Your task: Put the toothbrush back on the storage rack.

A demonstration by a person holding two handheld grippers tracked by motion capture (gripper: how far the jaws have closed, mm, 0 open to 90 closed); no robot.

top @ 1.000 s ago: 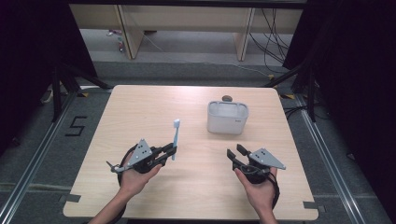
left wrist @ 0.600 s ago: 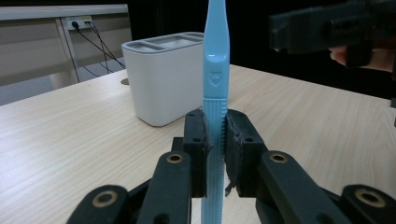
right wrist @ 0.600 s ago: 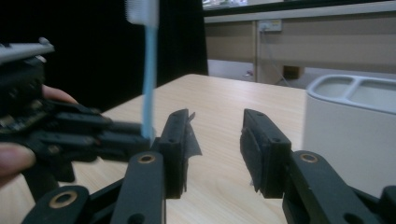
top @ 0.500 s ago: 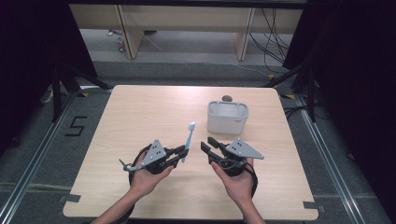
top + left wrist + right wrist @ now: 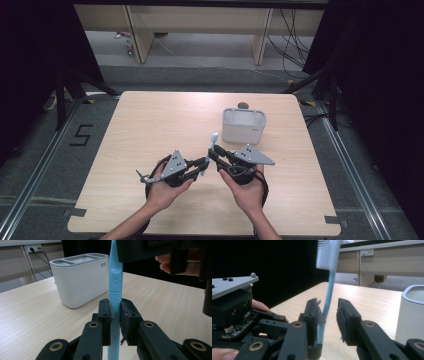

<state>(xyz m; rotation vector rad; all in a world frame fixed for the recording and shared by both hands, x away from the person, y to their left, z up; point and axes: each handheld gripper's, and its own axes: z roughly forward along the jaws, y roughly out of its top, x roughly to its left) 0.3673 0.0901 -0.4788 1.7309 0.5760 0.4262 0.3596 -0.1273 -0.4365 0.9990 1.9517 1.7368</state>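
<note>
The toothbrush (image 5: 209, 150) is light blue with a slim, ribbed handle and a head of white bristles (image 5: 325, 255) at its top end. It stands nearly upright above the table, tilted slightly, with the head uppermost. Its lower handle (image 5: 114, 312) is clamped, and its neck runs through a gap higher up, touching one side. It sits just in front and to the left of the white holder (image 5: 243, 126), apart from it.
</note>
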